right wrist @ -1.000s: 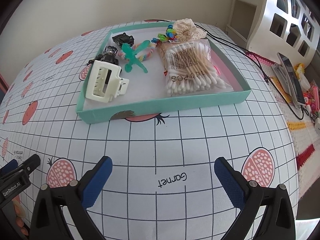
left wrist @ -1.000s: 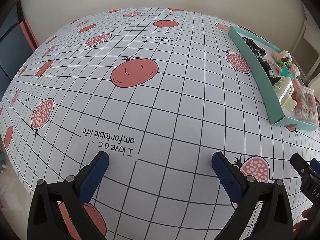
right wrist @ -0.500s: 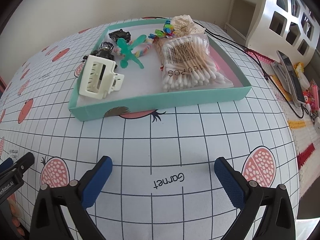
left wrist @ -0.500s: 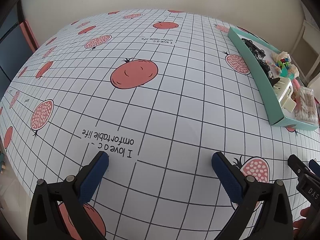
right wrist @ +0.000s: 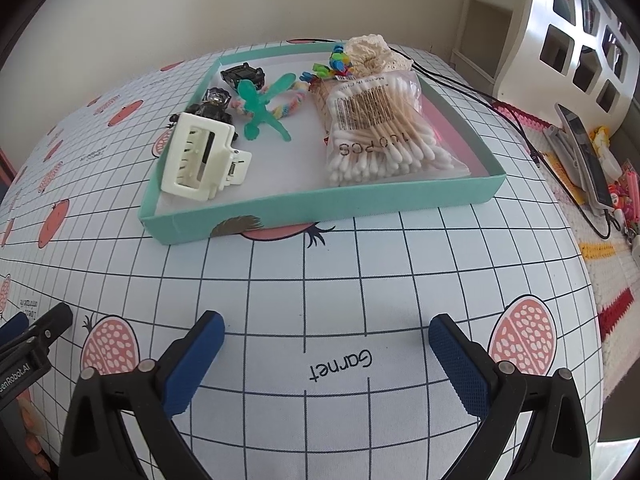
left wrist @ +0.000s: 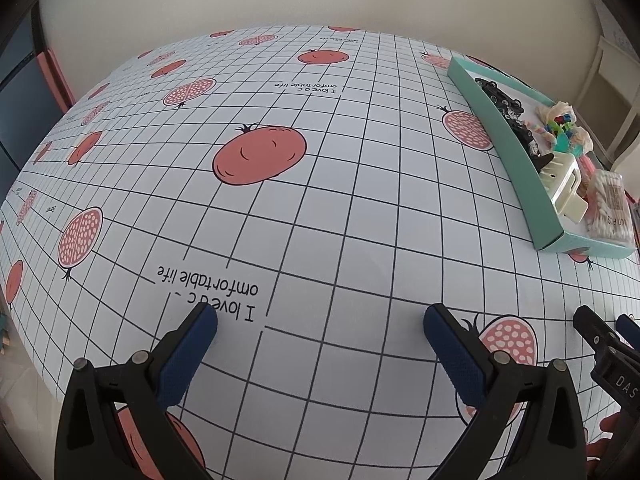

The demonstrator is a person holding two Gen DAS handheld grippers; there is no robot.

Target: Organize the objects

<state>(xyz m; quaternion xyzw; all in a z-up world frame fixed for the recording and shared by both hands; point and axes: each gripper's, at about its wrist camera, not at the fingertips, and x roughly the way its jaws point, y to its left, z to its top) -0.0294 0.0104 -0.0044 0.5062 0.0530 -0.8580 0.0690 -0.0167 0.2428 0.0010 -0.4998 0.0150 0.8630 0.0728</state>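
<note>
Both tongs, left (left wrist: 320,322) and right (right wrist: 326,326), gape empty above table (right wrist: 340,280). Risk: clip (right wrist: 202,162) overhangs tray (right wrist: 320,210) rim, a bump tips it out.

Tablecloth (right wrist: 320,280): smooth, matt sheet, printed grid and fruit.
Tray (right wrist: 320,210): teal card, matt walls, plain white floor.
Hair claw (right wrist: 202,160), near left in tray: cream plastic, smooth, slight sheen.
Dragonfly clip (right wrist: 264,106): translucent green plastic, glossy.
Black clips (right wrist: 242,74), far left: dark plastic, shiny facets.
Twisted hair tie (right wrist: 290,102): pastel, soft fuzzy cloth.
Scrunchie (right wrist: 370,50), far: cream lace cloth, rough weave.
Cotton swabs (right wrist: 380,136): pale wooden sticks, white fluffy tips, in clear glossy plastic bag.
Left gripper (left wrist: 320,330) and right gripper (right wrist: 326,334): black matt plastic arms, metal rivets, blue textured rubbery pads (right wrist: 194,360).
</note>
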